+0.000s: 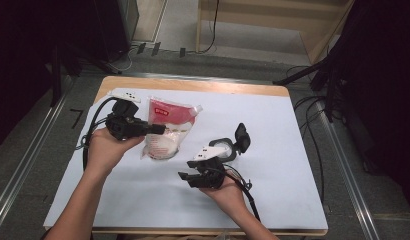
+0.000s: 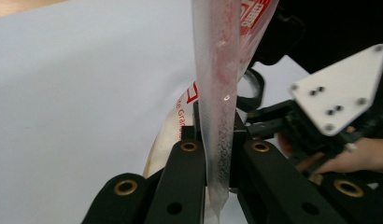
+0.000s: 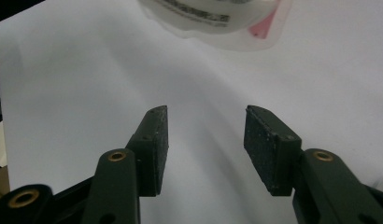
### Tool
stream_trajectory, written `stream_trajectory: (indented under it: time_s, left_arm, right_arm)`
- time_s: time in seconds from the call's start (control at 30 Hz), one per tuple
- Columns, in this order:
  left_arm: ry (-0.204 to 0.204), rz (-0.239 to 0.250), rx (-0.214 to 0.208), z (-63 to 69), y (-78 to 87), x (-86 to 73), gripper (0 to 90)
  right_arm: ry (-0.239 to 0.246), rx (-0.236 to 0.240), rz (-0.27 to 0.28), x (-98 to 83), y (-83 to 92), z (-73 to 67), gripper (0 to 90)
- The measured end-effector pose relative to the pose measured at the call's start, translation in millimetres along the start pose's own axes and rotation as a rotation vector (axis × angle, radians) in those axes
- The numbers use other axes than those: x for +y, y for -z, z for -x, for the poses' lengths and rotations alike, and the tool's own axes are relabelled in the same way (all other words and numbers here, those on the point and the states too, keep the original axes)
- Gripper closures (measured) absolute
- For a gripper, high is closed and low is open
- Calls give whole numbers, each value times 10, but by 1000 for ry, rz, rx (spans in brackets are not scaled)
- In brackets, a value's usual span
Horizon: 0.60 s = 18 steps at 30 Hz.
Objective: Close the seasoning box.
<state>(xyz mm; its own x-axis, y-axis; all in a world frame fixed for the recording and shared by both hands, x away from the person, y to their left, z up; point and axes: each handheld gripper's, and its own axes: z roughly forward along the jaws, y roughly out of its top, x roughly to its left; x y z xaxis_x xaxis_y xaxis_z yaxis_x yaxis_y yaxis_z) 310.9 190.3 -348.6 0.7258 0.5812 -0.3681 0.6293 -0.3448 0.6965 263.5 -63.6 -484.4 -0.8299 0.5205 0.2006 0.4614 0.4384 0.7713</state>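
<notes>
In the high view the left gripper (image 1: 160,129) covered the left edge of the pouch (image 1: 168,131), so the place where it met the plastic could not be made out there, and the print on the pouch's red top was too small to read. The left gripper view cut the pouch (image 2: 218,79) off at the top edge; only its clear, sealed side seam ran down the middle, with scraps of red lettering beside it. The right gripper view caught just the lower, white-filled end of the pouch (image 3: 213,18) at the top of the frame, its small black print blurred.

The left gripper was pressed together on that seam, its two black jaws clamping the thin plastic from either side. The pouch was on the pale sheet covering the counter (image 1: 273,130), toward the left rear, whether resting or partly raised could not be told.

The right gripper (image 1: 185,177) was well apart from the pouch, nearer the person's side and toward the middle of the counter. Its jaws were spread about halfway with nothing between the pads (image 3: 158,140), only the bare sheet below. A black ring-shaped holder (image 1: 232,145) lay just behind it; its details were hard to tell.
</notes>
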Motion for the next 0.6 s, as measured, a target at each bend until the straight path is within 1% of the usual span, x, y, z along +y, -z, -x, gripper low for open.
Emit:
stream_trajectory:
  time_s: [0.03,0.07,0.1,0.13,0.17,0.27,0.3,0.4,0.43,0.47,0.5,0.53,0.6]
  left_arm:
    - [-6,-3,-23,56,24,10,900]
    - [-7,-4,-27,87,39,15,900]
    - [-7,-4,-27,87,39,15,900]
    - [-10,0,-43,144,65,23,900]
    - [-10,0,-43,144,65,23,900]
    - [-23,3,-58,247,106,42,900]
    - [-23,3,-58,247,106,42,900]
    - [-22,0,-77,328,100,37,900]
    - [-22,0,-77,328,100,37,900]
    - [-18,-3,-85,356,90,33,900]
    - [-18,-3,-85,356,90,33,900]
    - [-11,-12,-92,383,81,26,900]
    - [-9,-15,-98,403,73,18,900]
  right_arm:
    - [-6,-8,7,-1,-1,1,523]
    - [-12,-11,10,0,-2,2,527]
    - [-12,-11,10,0,-2,2,527]
    - [-18,-15,20,2,-7,5,544]
    - [-18,-15,20,2,-7,5,544]
    - [-21,-30,29,2,-23,11,569]
    - [-21,-30,29,2,-23,11,569]
    - [-34,-39,27,1,-49,22,573]
    - [-34,-39,27,1,-49,22,573]
    - [-36,-41,35,-1,-66,29,583]
    - [-36,-41,35,-1,-66,29,583]
    - [-40,-49,48,-4,-73,32,602]
    - [-45,-54,67,-9,-75,32,612]
